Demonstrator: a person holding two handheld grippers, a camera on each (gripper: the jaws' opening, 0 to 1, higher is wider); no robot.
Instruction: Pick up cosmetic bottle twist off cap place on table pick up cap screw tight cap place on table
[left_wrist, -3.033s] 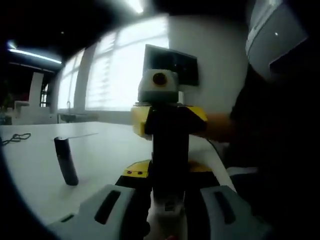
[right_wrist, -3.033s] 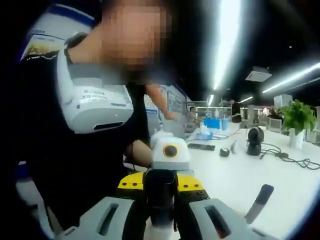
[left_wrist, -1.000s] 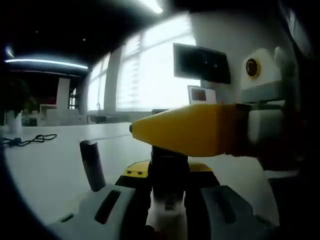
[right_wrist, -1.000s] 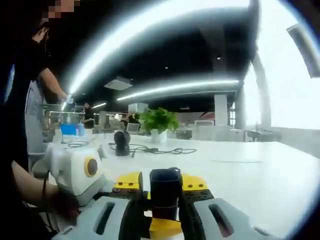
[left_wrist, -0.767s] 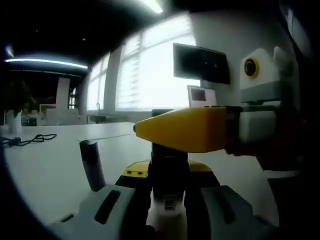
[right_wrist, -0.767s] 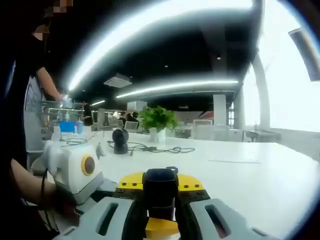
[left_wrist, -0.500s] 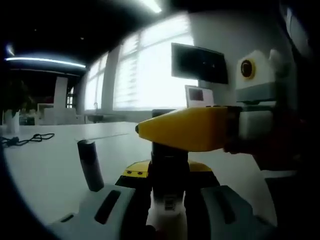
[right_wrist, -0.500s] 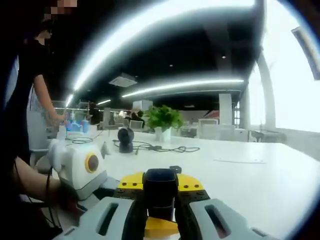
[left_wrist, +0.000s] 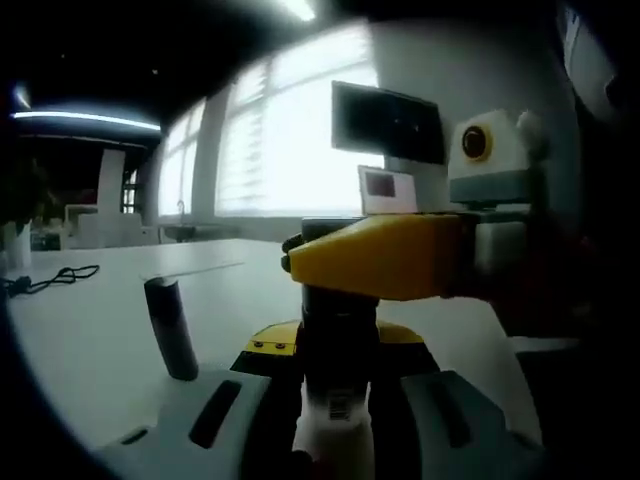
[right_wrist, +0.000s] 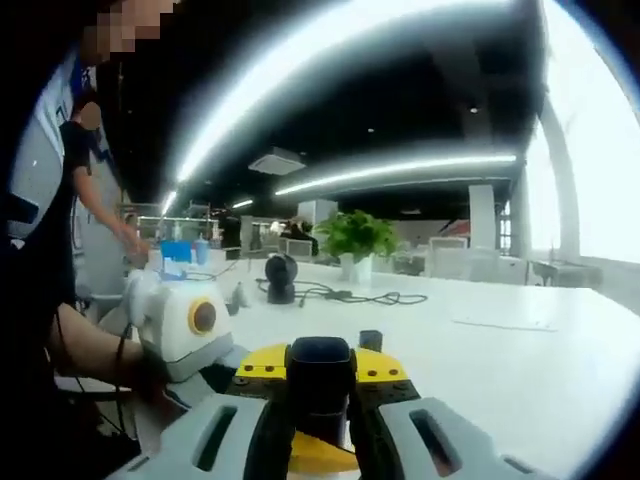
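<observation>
In the left gripper view my left gripper (left_wrist: 338, 350) is shut on the cosmetic bottle (left_wrist: 330, 415), a white body with a small barcode label. Its dark cap (left_wrist: 340, 315) points up. My right gripper (left_wrist: 385, 258) comes in from the right, its yellow jaw lying across the top of the cap. In the right gripper view my right gripper (right_wrist: 320, 388) is shut on the dark rounded cap (right_wrist: 320, 380), which sits between the jaws. A hand (right_wrist: 105, 365) shows at the lower left, holding the left gripper beside it.
A dark upright tube (left_wrist: 170, 328) stands on the white table (left_wrist: 90, 340) to the left. A black cable (left_wrist: 50, 278) lies farther back. Across the table are a round black device (right_wrist: 281, 277) with a cord (right_wrist: 350, 297), a potted plant (right_wrist: 357, 240) and a standing person (right_wrist: 90, 190).
Three seconds ago the right gripper faced the left one head-on; it now lies sideways across the cap. In the last second both views have shifted a little; the grips are unchanged.
</observation>
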